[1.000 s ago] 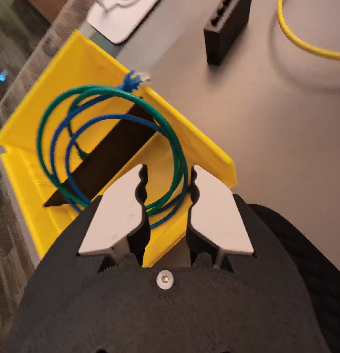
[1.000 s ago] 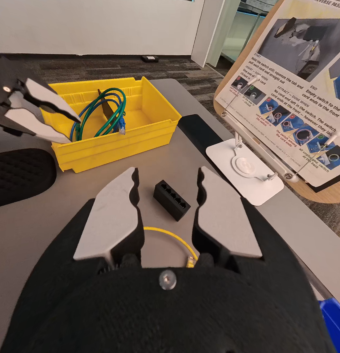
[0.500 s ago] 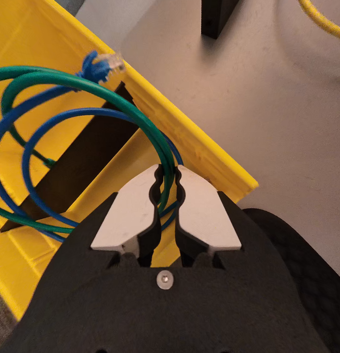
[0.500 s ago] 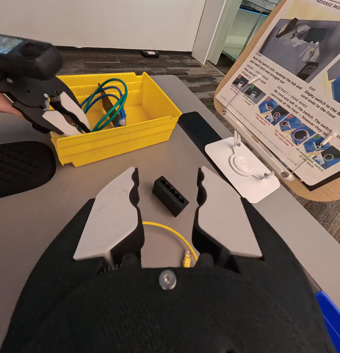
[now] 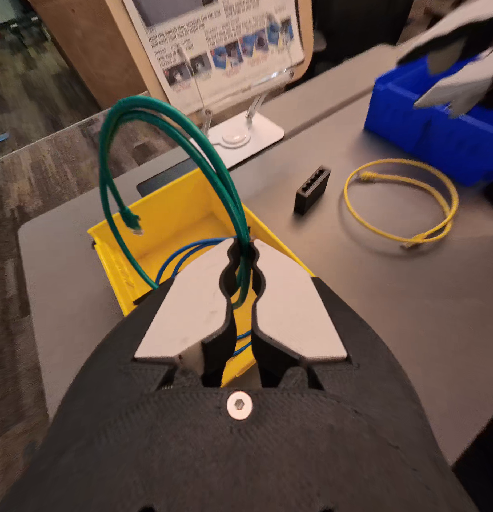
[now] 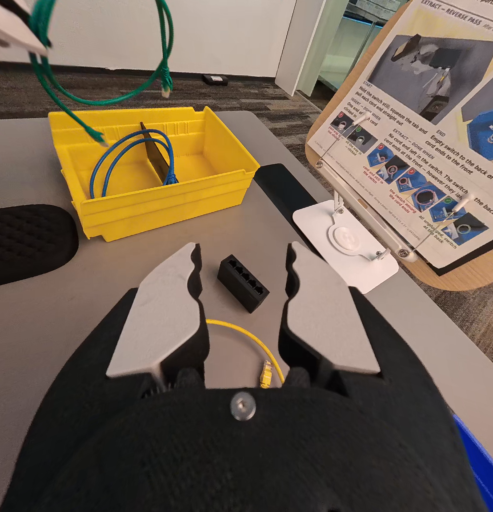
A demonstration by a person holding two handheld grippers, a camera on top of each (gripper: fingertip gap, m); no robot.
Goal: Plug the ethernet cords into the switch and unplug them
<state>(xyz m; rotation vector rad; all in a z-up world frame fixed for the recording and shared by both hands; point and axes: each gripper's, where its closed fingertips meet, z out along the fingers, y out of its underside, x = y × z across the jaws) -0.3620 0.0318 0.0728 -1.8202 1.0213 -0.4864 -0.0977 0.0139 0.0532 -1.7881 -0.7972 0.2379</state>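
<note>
My left gripper (image 5: 244, 243) is shut on the green ethernet cord (image 5: 134, 101) and holds it up above the yellow bin (image 5: 184, 199). The cord arcs up and both its plugs hang free. In the right wrist view the green cord (image 6: 101, 103) hangs over the bin (image 6: 162, 205) from the left gripper's fingers (image 6: 9, 30). The blue cord (image 6: 170, 174) lies coiled in the bin. The black switch (image 6: 244, 282) lies on the table, ports up, just ahead of my right gripper (image 6: 244, 245), which is open and empty. The yellow cord (image 6: 267, 372) lies on the table under it.
An instruction board on a white stand (image 6: 345, 241) stands at the right edge. A blue bin (image 5: 433, 138) sits beyond the yellow cord (image 5: 406, 181). Black pads (image 6: 26, 238) lie left of and behind the yellow bin.
My left gripper closed on the green cord inside the bin and lifted it out and up. The blue cord stayed in the bin. The right gripper barely moved.
</note>
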